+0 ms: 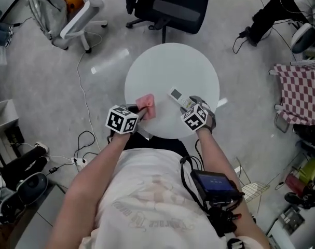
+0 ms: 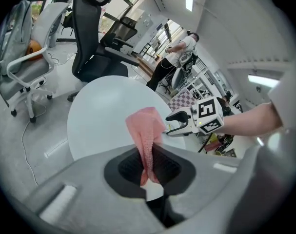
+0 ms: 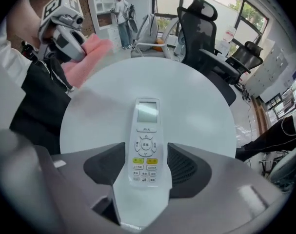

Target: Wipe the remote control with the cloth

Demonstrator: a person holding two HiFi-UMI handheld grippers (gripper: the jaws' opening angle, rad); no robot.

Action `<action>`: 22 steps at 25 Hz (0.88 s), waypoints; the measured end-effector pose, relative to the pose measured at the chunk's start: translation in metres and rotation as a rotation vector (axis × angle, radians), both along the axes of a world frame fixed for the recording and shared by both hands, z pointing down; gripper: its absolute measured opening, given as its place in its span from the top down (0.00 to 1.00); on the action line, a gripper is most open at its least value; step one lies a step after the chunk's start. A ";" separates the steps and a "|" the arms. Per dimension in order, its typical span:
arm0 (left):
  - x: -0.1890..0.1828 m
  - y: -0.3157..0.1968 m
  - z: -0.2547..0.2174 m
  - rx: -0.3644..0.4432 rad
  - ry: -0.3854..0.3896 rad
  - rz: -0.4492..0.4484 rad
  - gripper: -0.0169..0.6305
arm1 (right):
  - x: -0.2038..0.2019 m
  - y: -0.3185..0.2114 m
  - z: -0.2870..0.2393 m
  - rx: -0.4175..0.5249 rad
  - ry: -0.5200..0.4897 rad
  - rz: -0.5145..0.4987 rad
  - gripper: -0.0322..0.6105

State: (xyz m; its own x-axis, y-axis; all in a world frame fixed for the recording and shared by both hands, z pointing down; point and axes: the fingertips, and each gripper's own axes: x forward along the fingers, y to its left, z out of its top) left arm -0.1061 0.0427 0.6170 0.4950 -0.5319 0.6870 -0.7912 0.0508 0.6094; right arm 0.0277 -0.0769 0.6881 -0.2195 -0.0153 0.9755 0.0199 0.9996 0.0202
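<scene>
— Where was the white plastic remote control [image 3: 145,140]?

— Flat on the round white worktop [image 1: 167,66], near the edge on the person's side and toward their right. Its small screen was at the far end and its yellow buttons were nearer the right gripper [image 1: 191,105]. The remote's near half lay between that gripper's fingers [image 3: 101,167].

— Did they grip it?

— No. They stood wide, with one dark pad along each long edge of the remote, close beside it but not pressing on it. The remote simply rested on the worktop.

— And the pink fabric cloth [image 2: 147,130]?

— The left gripper [image 1: 140,113] held it. Its fingers [image 2: 127,167] were narrow, pinched on a fold of the cloth. The rest of the cloth stood out beyond the tips in a bunched flap over the near edge of the worktop. I could not tell whether the flap touched the surface.

— Was the cloth on the remote?

— No, they were apart. The cloth was to the left of the remote, with bare worktop between them. Both grippers pointed down toward the worktop. A black office chair [image 1: 173,4] stood beyond its far side.
</scene>
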 end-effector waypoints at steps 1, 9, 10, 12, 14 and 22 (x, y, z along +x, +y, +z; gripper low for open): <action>-0.004 0.003 -0.001 0.003 0.003 -0.009 0.95 | 0.000 -0.001 0.003 0.001 0.034 -0.004 0.51; -0.029 0.026 0.007 -0.007 0.021 -0.083 0.95 | -0.008 -0.001 0.013 -0.009 0.161 -0.007 0.57; -0.031 0.026 0.007 -0.005 0.021 -0.083 0.95 | -0.009 -0.002 0.013 -0.016 0.164 0.002 0.57; -0.031 0.026 0.007 -0.001 0.025 -0.079 0.95 | -0.010 -0.001 0.011 -0.039 0.148 0.047 0.58; -0.030 0.026 0.005 0.009 0.039 -0.072 0.95 | -0.009 0.002 0.009 -0.085 0.109 0.147 0.57; -0.024 0.022 -0.017 0.077 0.187 -0.039 0.95 | -0.011 0.035 -0.021 -0.351 -0.176 0.551 0.58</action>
State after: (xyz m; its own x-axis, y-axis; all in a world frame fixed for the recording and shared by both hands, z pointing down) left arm -0.1302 0.0644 0.5999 0.5880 -0.6006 0.5417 -0.6624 0.0268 0.7487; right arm 0.0168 -0.0422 0.6675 -0.4270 0.1408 0.8932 -0.4683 0.8106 -0.3516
